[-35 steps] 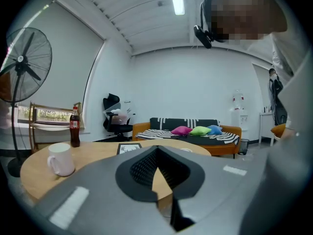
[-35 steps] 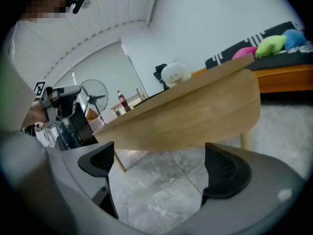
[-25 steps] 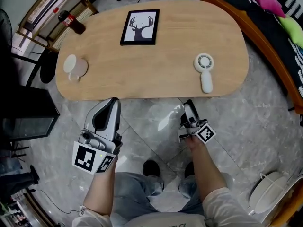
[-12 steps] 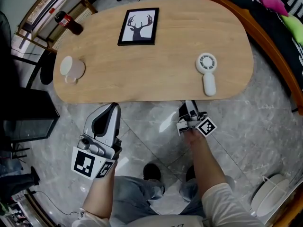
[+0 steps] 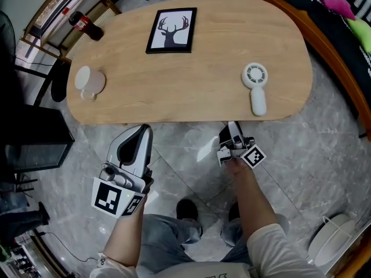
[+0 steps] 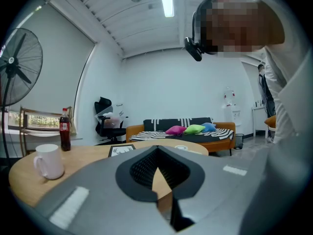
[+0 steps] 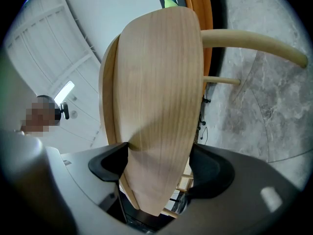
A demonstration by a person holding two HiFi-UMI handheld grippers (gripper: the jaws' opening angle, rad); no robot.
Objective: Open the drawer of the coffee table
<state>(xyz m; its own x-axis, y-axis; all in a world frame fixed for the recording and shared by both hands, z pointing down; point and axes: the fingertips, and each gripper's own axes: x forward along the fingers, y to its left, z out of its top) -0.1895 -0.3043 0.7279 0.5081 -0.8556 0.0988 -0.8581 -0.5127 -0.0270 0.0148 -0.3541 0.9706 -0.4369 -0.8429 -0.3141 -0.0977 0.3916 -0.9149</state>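
The oval wooden coffee table fills the upper head view. My right gripper is rolled on its side at the table's near edge, right of centre. In the right gripper view its jaws are closing, and the drawer front, a broad wooden panel under the lighter tabletop rim, lies between the pads and touches both. My left gripper hangs over the floor before the table's near left edge, pointing at the tabletop. It is shut and holds nothing. From the head view the drawer itself is hidden under the tabletop.
On the tabletop stand a white mug, a framed deer picture and a white hand fan. A cola bottle sits on a side rack at the far left. A sofa runs along the right. A curved table leg is beyond the drawer.
The right gripper has edged forward to the table's near edge, its tips now under the rim. The left gripper has stayed where it was.
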